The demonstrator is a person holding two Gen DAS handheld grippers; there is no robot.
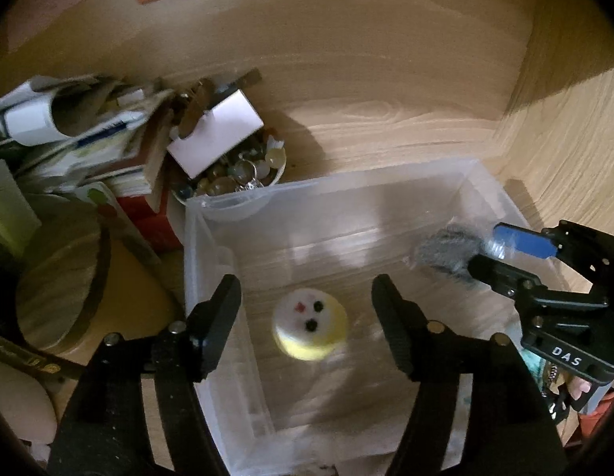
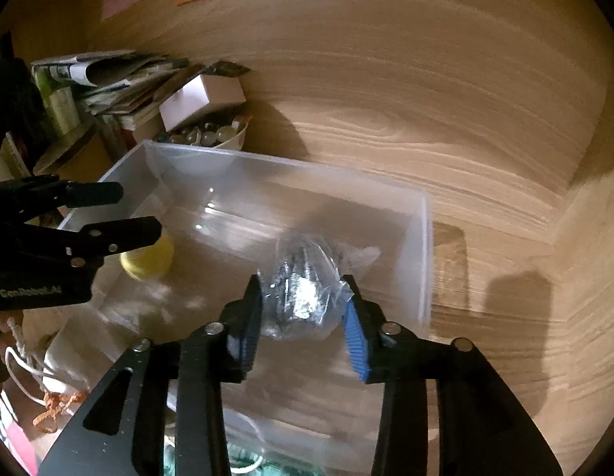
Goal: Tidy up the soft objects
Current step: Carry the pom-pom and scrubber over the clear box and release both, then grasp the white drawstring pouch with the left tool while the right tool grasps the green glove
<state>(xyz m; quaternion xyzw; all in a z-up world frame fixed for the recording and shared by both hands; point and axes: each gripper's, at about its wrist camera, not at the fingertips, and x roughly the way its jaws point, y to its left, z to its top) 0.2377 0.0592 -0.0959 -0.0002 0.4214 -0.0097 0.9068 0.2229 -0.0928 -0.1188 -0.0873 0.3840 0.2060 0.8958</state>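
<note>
A clear plastic bin (image 1: 251, 198) stands on the wooden surface; it also shows in the right wrist view (image 2: 424, 238). A round yellow and white soft toy (image 1: 310, 326) with dark dots lies on the bin floor; it shows in the right wrist view (image 2: 148, 261) too. My left gripper (image 1: 307, 305) is open and empty above the toy. My right gripper (image 2: 305, 309) is shut on a grey fuzzy object wrapped in clear plastic (image 2: 303, 293), held over the bin's right side. The left wrist view shows that object (image 1: 449, 254) between the blue-padded fingers (image 1: 521, 240).
A bowl of glass marbles (image 1: 243, 170) with a white box (image 1: 215, 135) on it stands behind the bin's left corner. A stack of books and papers (image 1: 77, 135) and a round wooden lid (image 1: 57, 273) lie left of the bin. Wooden walls rise behind and at right.
</note>
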